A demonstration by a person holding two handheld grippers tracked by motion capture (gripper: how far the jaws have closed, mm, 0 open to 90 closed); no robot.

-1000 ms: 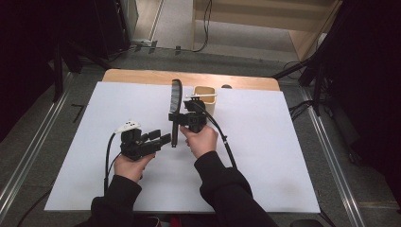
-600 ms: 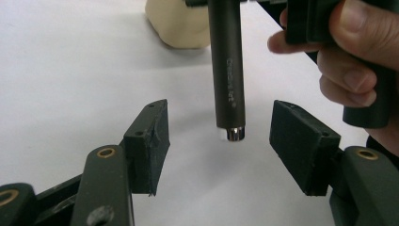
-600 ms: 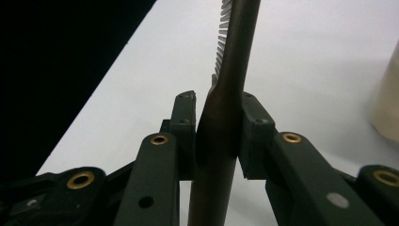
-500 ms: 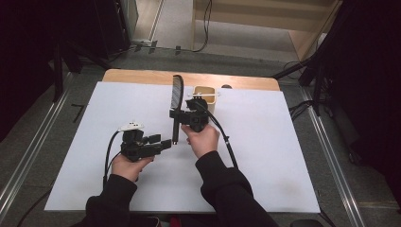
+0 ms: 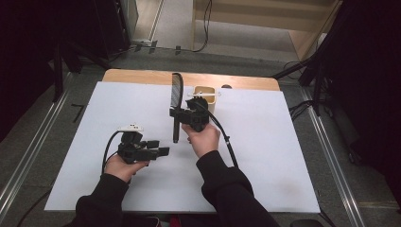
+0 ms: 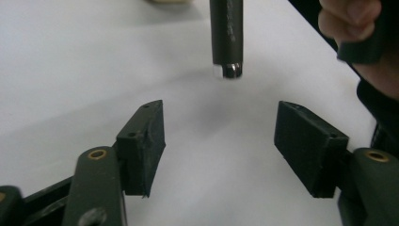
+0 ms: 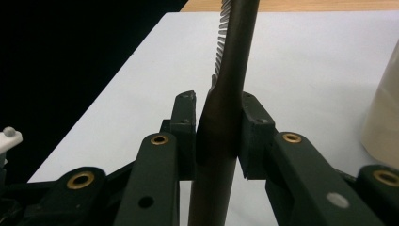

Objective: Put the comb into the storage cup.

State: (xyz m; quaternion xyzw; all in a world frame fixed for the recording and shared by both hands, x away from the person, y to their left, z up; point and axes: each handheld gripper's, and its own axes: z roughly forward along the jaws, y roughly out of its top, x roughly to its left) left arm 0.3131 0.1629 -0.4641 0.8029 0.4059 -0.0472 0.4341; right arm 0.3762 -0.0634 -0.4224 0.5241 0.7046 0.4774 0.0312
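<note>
Comparing with second-earlier frame: left gripper point(image 5: 158, 152) dropped back from comb point(image 5: 176, 101), jaws wide apart, empty. Right gripper point(image 5: 178, 113) alone clamped comb handle, comb upright, just left of beige cup point(image 5: 206, 97). I read it as handover done. White mat point(image 5: 283, 156) right of cup was bare, edges well off.

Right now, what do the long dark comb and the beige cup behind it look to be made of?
Long dark comb: likely matte plastic, with fine moulded teeth; the handle tip looks shiny, perhaps metal. Beige cup: smooth and matte, plastic or ceramic; I cannot tell which.
</note>
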